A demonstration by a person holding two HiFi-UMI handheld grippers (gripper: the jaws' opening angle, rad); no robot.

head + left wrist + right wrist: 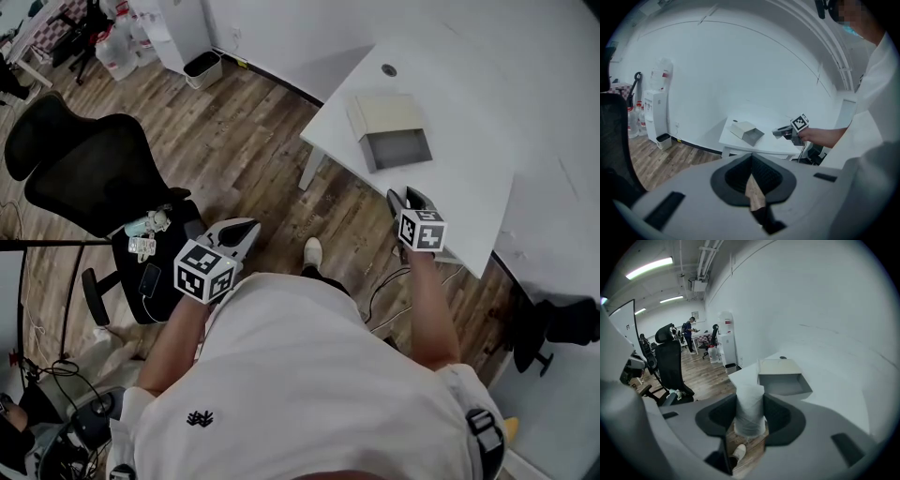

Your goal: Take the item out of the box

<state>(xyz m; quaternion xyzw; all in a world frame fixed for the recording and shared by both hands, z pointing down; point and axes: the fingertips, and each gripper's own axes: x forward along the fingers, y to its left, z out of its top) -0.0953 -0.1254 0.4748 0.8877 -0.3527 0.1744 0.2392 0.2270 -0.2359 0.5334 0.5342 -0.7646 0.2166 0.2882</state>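
Note:
An open grey cardboard box (pixel 394 131) lies on the white table (pixel 478 178), its lid folded back; the part of its inside that shows holds nothing (pixel 780 377). My right gripper (pixel 405 199) hovers over the table's near edge, short of the box. In the right gripper view its jaws (pixel 750 416) are shut on a white wrapped item (pixel 750 406) that stands upright between the pads. My left gripper (pixel 246 228) is held over the wooden floor, left of the table and away from the box. Its jaws (pixel 752 180) are together and hold nothing.
A black office chair (pixel 89 169) and a low black stool with small things on it (pixel 150 258) stand on the floor at left. A bin (pixel 202 67) sits by the far wall, near a water dispenser (pixel 654 112). The table has a round cable hole (pixel 388 69).

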